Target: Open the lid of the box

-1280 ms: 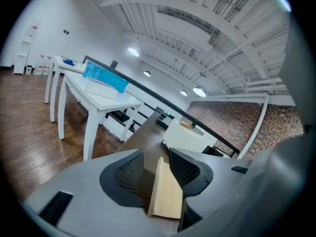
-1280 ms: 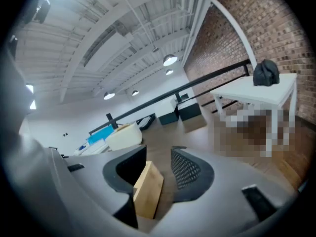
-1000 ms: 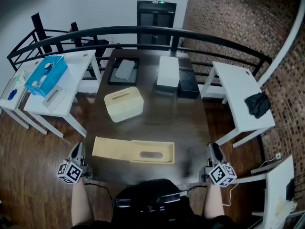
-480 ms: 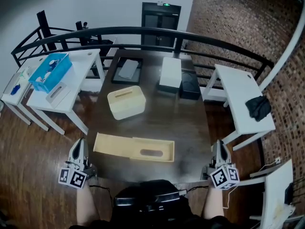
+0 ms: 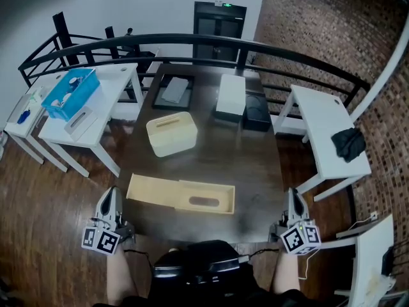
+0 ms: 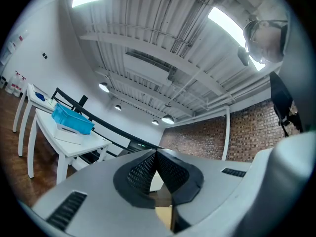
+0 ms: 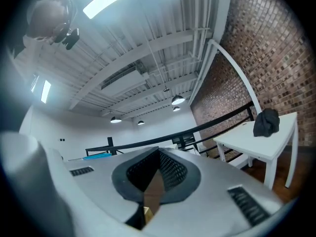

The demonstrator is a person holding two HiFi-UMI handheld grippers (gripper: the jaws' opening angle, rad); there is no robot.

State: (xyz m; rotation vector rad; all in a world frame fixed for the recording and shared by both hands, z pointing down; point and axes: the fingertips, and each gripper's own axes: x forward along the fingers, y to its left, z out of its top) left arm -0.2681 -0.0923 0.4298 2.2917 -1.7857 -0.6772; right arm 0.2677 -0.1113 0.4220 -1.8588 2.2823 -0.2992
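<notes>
Left tongs and right tongs hover clenched and empty, flanking the table.

left gripper: held low at the person's left side, pointing forward, jaws pressed together at the tips
right gripper: held low at the right side, pointing forward, jaws pressed together
left forearm: bare, reaching straight forward
right forearm: bare, parallel, well apart from the left
</notes>
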